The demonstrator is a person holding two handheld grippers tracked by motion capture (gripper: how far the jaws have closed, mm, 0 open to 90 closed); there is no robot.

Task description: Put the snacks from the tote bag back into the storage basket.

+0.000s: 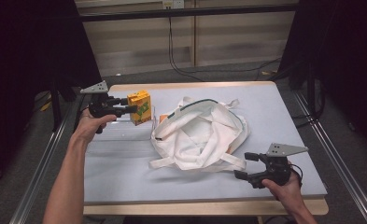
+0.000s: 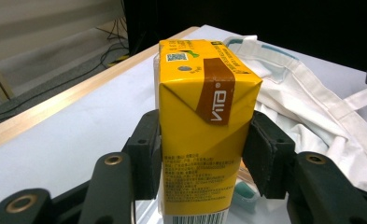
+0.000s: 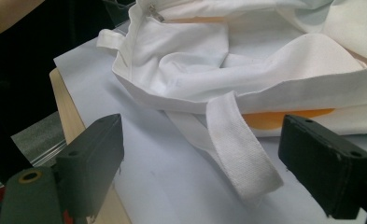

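surface: pale grey table point(image 1: 125, 177) with wooden edge, dark curtains around, cables on floor behind | left gripper point(image 1: 130, 108): pads clamped on both sides of upright yellow juice carton point(image 2: 200, 135), white tote bag point(image 1: 202, 133) just beyond | right gripper point(image 1: 244, 165): jaws wide apart, holding nothing, bag strap point(image 3: 239, 149) lying between them

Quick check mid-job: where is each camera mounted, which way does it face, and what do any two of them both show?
High view: above the person's side, looking forward and down on the grey table; both forearms, left tongs, right tongs.
Left gripper view: on the left tongs, facing the yellow drink carton clamped between its pads.
Right gripper view: on the right tongs, open, facing the white cloth tote bag and its strap.
Shared: all three show the bag and table.
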